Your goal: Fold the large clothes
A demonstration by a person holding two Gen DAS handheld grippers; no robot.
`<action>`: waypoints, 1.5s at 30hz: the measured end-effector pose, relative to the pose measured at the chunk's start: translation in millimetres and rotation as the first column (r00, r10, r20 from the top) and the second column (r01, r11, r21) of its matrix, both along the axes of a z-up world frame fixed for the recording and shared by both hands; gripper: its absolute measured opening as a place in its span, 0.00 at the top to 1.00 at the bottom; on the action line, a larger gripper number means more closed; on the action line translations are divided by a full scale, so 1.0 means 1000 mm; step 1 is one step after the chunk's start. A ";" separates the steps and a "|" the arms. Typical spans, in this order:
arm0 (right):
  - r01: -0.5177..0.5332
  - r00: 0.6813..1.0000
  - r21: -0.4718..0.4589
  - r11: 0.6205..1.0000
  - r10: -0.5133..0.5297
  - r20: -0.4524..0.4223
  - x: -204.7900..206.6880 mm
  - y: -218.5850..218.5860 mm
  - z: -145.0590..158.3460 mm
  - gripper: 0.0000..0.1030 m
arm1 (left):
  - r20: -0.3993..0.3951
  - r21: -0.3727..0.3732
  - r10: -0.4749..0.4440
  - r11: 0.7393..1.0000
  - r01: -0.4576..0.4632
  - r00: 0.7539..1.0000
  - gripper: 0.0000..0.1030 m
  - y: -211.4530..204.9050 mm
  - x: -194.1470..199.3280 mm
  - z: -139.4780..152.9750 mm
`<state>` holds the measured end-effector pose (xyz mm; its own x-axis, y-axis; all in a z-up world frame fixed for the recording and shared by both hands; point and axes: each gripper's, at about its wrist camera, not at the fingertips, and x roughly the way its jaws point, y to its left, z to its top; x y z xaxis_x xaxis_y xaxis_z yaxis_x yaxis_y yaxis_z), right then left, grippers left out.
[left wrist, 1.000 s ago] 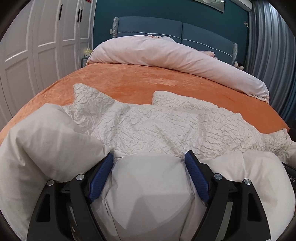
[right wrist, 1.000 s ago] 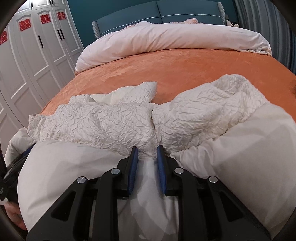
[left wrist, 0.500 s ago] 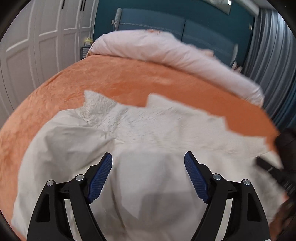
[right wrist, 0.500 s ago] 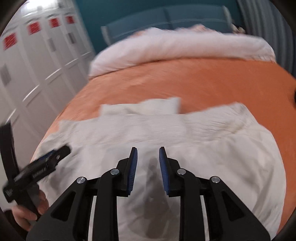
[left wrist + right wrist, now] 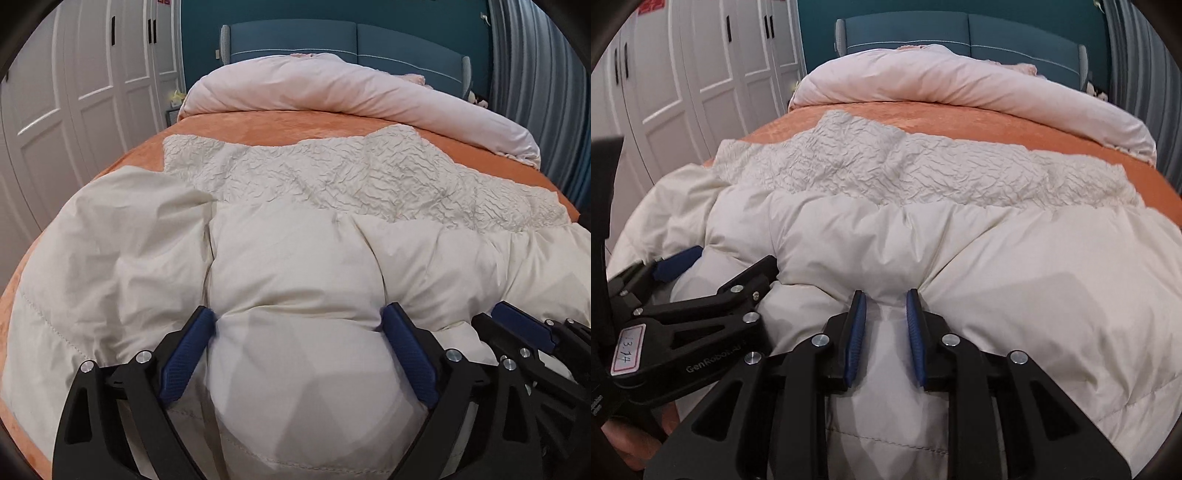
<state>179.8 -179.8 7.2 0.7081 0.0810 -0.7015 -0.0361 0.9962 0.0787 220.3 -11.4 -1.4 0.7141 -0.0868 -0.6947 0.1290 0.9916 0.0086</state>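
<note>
A cream puffy coat (image 5: 295, 251) lies spread across the orange bed cover (image 5: 258, 125), its crinkled part (image 5: 351, 173) on the far side. My left gripper (image 5: 299, 314) straddles a thick bulge of the coat's near edge; its jaws are opening wide and the padding swells between the blue pads. Close to its right, my right gripper (image 5: 885, 295) is closing narrowly on a pinched fold of the same edge (image 5: 997, 258). Each gripper shows in the other's view: the right gripper (image 5: 495, 314) and the left gripper (image 5: 729, 260).
A rolled pink duvet (image 5: 332, 85) lies along the head of the bed under a blue headboard (image 5: 354, 40). White wardrobe doors (image 5: 92, 92) stand at the left, a grey curtain (image 5: 535, 74) at the right. A hand (image 5: 624, 439) shows at the lower left.
The coat went from bunched up to spread wider and flatter across the bed. Both grippers swept sideways and now sit close together at its near edge. The left jaws stand wider.
</note>
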 end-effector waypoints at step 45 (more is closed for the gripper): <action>0.334 0.941 0.145 0.931 -0.339 0.006 0.036 -0.172 0.028 0.74 | -0.024 -0.058 0.199 0.978 -0.200 0.980 0.06 0.126 0.094 0.024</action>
<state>216.1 -351.6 35.4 0.7318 -0.0699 -0.6779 0.2949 0.9293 0.2224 314.4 114.8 22.8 0.7083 0.0143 -0.7057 -0.0715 0.9961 -0.0516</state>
